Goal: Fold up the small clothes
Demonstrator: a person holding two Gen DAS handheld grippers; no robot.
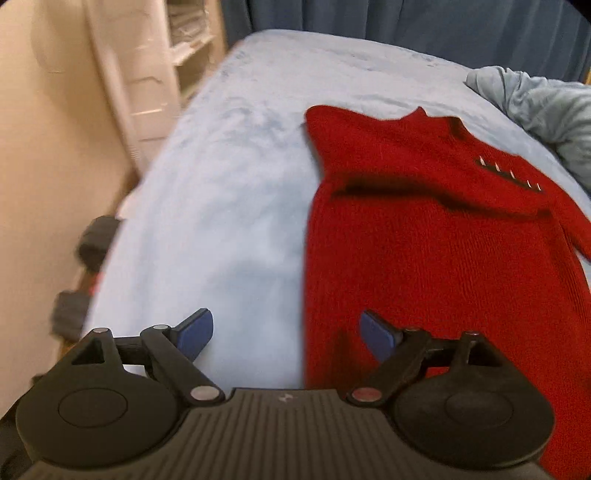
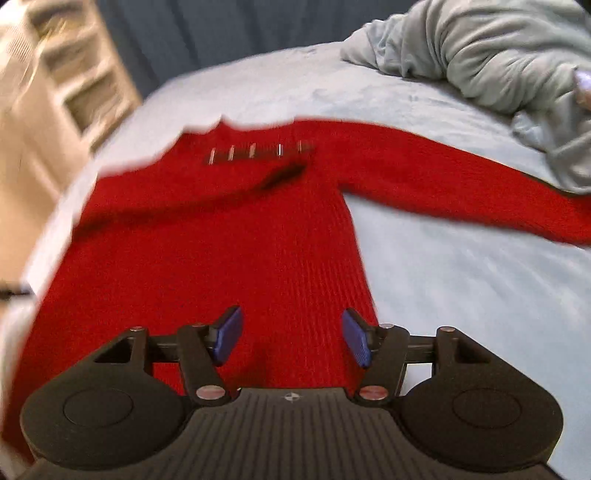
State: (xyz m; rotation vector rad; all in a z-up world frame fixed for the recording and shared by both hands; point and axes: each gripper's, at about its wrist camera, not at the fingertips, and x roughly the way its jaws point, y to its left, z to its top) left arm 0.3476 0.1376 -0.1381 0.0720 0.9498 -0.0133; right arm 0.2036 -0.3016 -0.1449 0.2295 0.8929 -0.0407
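A small red knitted sweater (image 1: 424, 240) lies flat on the light blue bed cover (image 1: 221, 203). One sleeve is folded across its chest; the other sleeve (image 2: 461, 188) stretches out to the right. A dark strip with several pale bars (image 2: 255, 153) sits near the collar. My left gripper (image 1: 286, 338) hovers open above the sweater's left edge, one blue pad over the cover, the other over the knit. Above the sweater's lower body (image 2: 258, 258), my right gripper (image 2: 291, 338) is open with nothing between its blue pads.
A crumpled grey-blue blanket (image 2: 498, 62) is heaped at the far right of the bed. White shelving (image 1: 177, 48) stands beyond the bed's left side before a dark blue curtain (image 1: 406, 18). Dark objects (image 1: 96, 240) lie on the floor by the bed edge.
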